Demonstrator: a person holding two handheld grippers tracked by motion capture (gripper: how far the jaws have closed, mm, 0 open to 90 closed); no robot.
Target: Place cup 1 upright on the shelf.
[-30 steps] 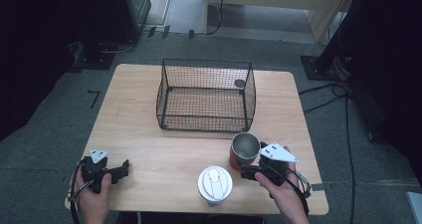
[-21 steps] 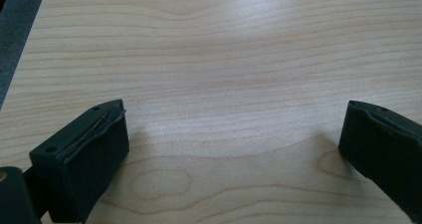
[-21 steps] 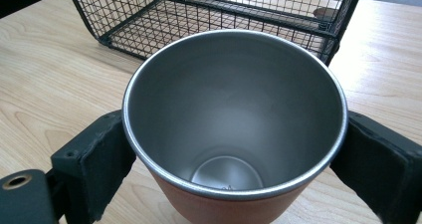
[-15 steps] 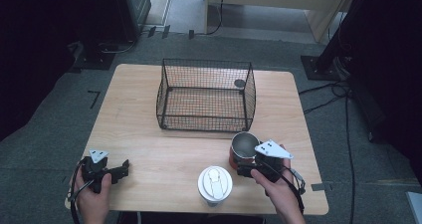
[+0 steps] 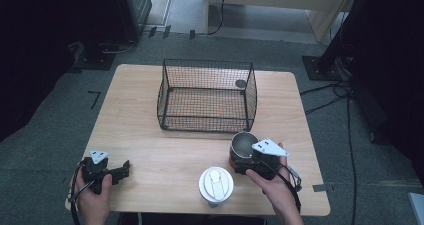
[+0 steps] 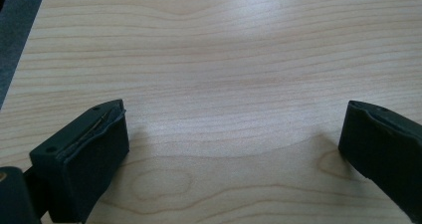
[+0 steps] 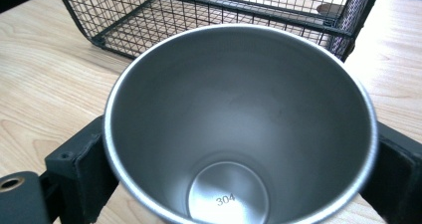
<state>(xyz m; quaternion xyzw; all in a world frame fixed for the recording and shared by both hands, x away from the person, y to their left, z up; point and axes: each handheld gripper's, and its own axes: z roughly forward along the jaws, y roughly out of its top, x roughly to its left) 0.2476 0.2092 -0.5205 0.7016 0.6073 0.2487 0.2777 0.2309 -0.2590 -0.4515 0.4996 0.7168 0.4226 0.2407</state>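
A steel cup [image 5: 243,144] stands upright at the front right of the wooden table [image 5: 150,150]. My right gripper [image 5: 242,159] is open, with one black jaw on each side of the cup. In the right gripper view the cup [image 7: 239,124] sits between the jaws, bare inside, with "304" stamped on its bottom. My left gripper [image 5: 124,168] rests at the table's front left. Its jaws stand wide apart over bare wood, and the left gripper [image 6: 234,144] is open with nothing in it.
A black wire basket [image 5: 202,117] stands mid-table behind the cup, also seen as the basket [image 7: 149,20] in the right gripper view. A small dark round object [image 5: 241,83] lies by its back right corner. A white lidded cup [image 5: 216,185] stands at the front edge.
My right gripper has slid left and forward to the steel cup, so its jaws now flank it. The left gripper has not moved.
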